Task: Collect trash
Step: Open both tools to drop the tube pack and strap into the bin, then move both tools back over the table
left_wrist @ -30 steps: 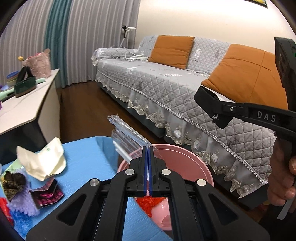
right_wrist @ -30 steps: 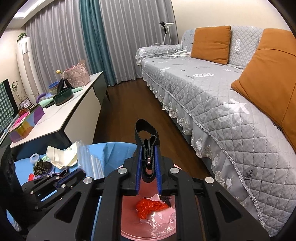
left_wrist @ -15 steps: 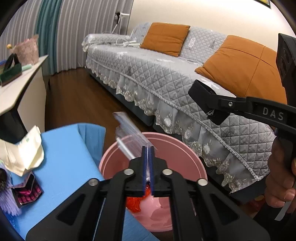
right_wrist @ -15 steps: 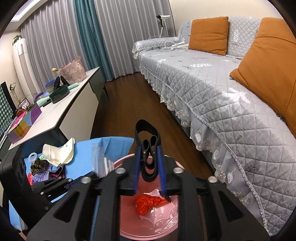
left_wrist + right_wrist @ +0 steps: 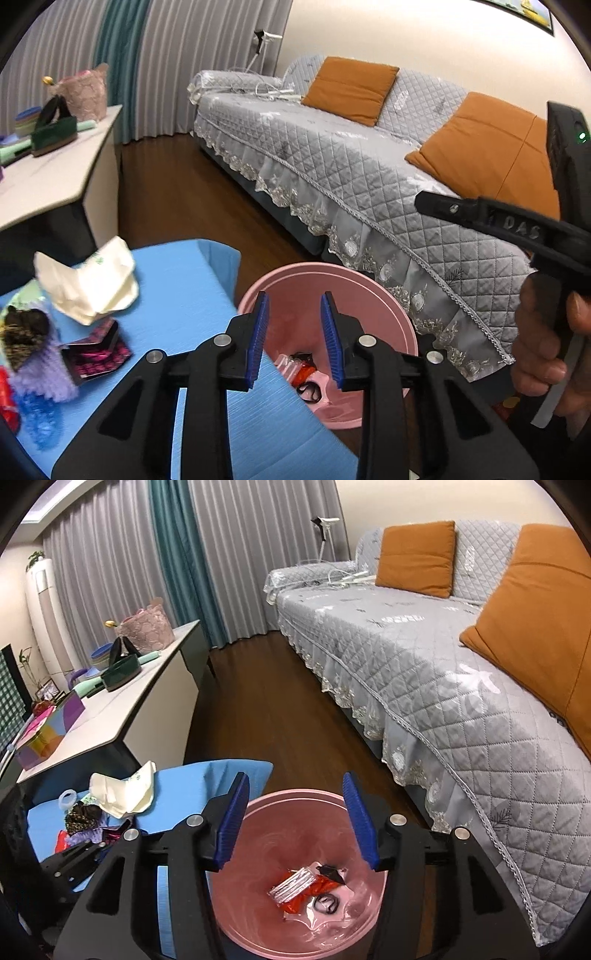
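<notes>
Left gripper (image 5: 293, 328) fingers spread wide, nothing between them, hovering over the near-left rim of the pink bin (image 5: 384, 295). Right gripper (image 5: 297, 821) fingers also wide and empty, directly above the bin (image 5: 236, 897) opening. Below the right fingers, on the bin floor: clear plastic wrapper (image 5: 293, 884) lying on a red wrapper (image 5: 295, 899), a black elastic band (image 5: 327, 902) coiled just right of them, a small dark scrap (image 5: 330, 871) behind. From the left wrist view the same pile (image 5: 301, 373) shows low between the fingers, partly hidden by the table edge. Left of both grippers: blue-covered table (image 5: 177, 295) with trash not yet collected: crumpled white tissue (image 5: 88, 284), dark pink-patterned wrapper (image 5: 96, 356), purple fuzzy piece (image 5: 40, 373), brown-patterned crumple (image 5: 24, 330), blue crinkled plastic (image 5: 35, 419). Bin sits on the wood floor (image 5: 266, 709) touching the table's right edge. Right of the fingers: grey quilted sofa (image 5: 443, 672) with orange cushions (image 5: 415, 555). Far left: white sideboard (image 5: 122, 705) carrying a dark green dish (image 5: 122, 672) and pink basket (image 5: 146, 629).
</notes>
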